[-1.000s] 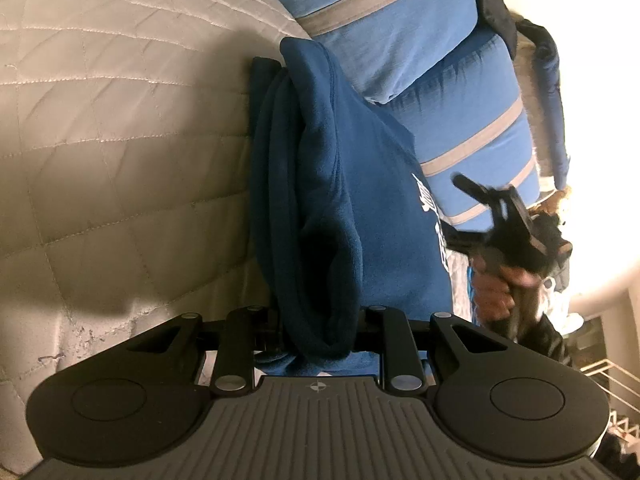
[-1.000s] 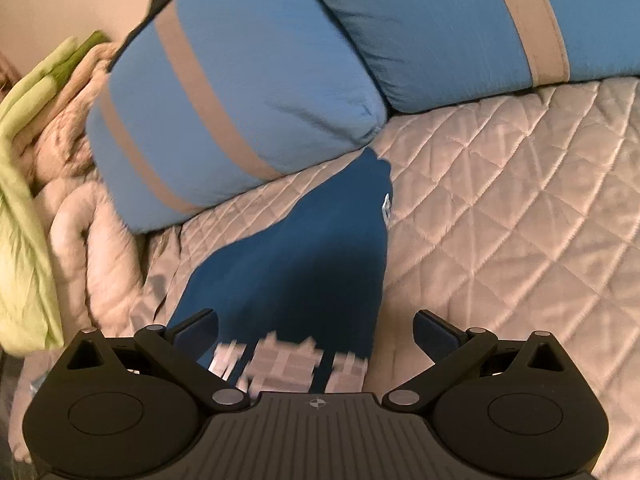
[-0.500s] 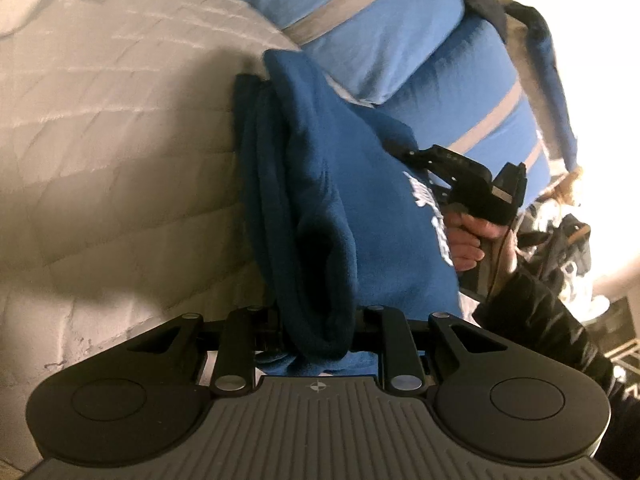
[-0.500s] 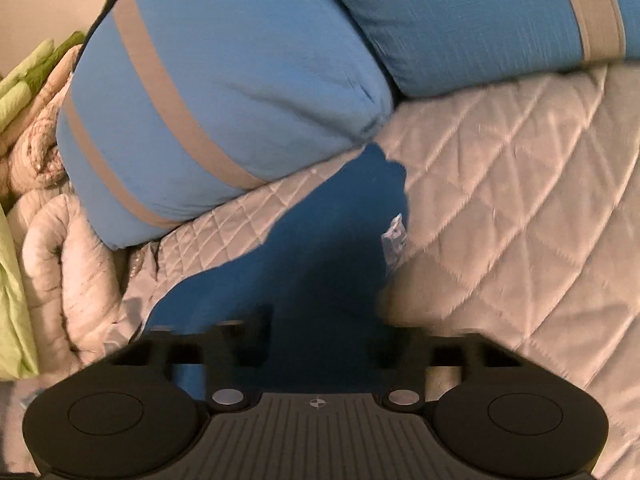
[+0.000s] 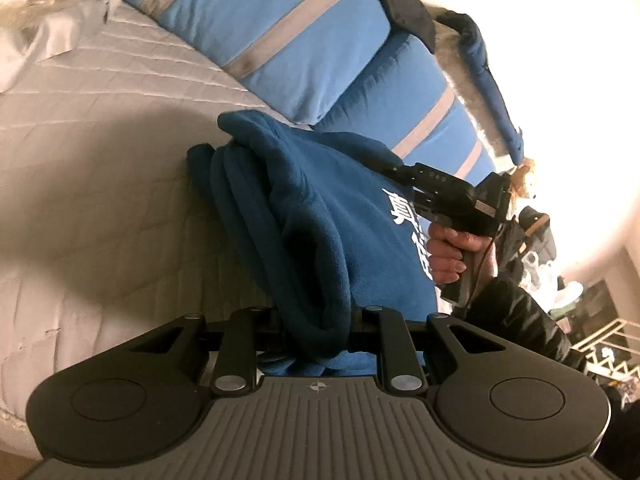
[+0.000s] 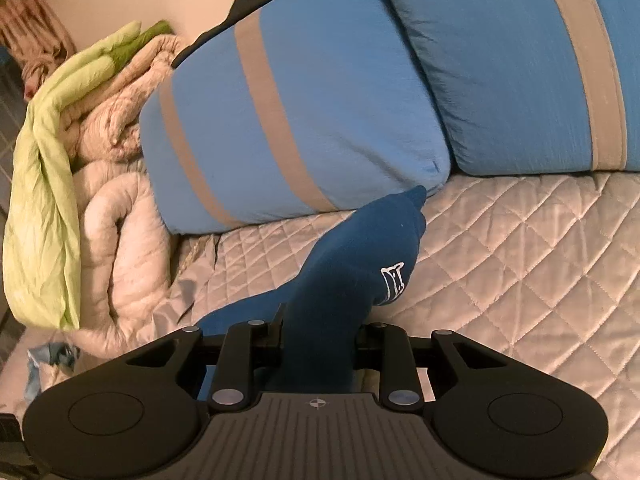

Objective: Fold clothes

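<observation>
A dark blue fleece sweatshirt [image 5: 320, 208] with white lettering hangs bunched between both grippers, above the quilted bed cover [image 5: 100, 160]. My left gripper [image 5: 316, 320] is shut on a thick fold of it. In the left wrist view, a person's hand [image 5: 448, 252] holds the right gripper [image 5: 394, 170] at the garment's far edge. In the right wrist view, the sweatshirt [image 6: 352, 264] runs up from between the jaws of my right gripper [image 6: 318, 336]. Those jaws are closing and pinch the fabric.
Two blue pillows with grey stripes [image 6: 300, 120] lie behind the garment at the head of the bed. At the left are a rumpled beige comforter [image 6: 120, 232] and a lime-green cloth [image 6: 40, 200]. Quilted cover [image 6: 520, 260] stretches to the right.
The right gripper came in wide open, closed on the sweatshirt's edge and rose with it. The left gripper kept its grip and lifted its fold higher off the bed.
</observation>
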`<state>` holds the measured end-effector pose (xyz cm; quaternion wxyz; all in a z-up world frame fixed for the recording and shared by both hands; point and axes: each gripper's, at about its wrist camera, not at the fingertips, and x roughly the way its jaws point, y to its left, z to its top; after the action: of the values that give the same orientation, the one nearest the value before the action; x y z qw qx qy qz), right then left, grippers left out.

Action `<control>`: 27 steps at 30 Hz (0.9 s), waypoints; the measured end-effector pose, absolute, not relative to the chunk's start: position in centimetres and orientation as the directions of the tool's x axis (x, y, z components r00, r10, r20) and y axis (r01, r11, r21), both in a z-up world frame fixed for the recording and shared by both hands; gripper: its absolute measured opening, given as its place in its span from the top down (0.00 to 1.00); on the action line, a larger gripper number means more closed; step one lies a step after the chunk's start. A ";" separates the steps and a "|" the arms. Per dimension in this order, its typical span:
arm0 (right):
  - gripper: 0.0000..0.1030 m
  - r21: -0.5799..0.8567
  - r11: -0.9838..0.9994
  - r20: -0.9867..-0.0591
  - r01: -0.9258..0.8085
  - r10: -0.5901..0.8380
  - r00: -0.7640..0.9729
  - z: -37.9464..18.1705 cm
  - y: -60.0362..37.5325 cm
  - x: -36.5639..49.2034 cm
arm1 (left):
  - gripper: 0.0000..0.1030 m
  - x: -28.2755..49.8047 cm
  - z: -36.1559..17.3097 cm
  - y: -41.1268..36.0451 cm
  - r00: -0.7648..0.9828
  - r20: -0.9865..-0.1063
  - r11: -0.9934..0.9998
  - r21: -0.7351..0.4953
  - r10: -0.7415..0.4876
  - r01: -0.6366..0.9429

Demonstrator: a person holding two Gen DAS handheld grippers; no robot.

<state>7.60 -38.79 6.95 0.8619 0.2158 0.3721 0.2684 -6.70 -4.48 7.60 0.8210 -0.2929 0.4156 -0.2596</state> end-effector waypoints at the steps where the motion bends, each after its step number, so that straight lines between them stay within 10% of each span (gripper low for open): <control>1: 0.73 0.572 0.761 -0.525 -0.306 0.626 0.576 7.1 -38.5 7.6 | 0.79 -6.7 7.7 -4.3 0.529 -0.531 0.699 -0.693 -0.662 0.179; 10: 0.71 0.455 0.747 -0.389 -0.485 0.657 0.646 14.7 -30.9 10.5 | 0.68 -5.9 15.2 0.9 0.755 -0.474 0.831 -0.531 -0.452 0.164; 15: 0.03 0.141 0.853 -0.386 -0.503 0.516 0.765 16.1 -25.3 11.0 | 0.47 -4.3 15.5 2.6 0.828 -0.542 0.948 -0.315 -0.141 -0.044; 27: 0.00 -0.143 0.861 -0.516 -0.488 0.356 0.779 13.6 -28.6 3.0 | 0.39 -9.7 13.5 -0.6 0.805 -0.569 0.971 -0.236 -0.169 0.037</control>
<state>3.00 -28.56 13.58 0.9333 -0.1355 0.2438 0.2262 -9.68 -0.61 13.48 0.9439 -0.1073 0.3075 -0.0543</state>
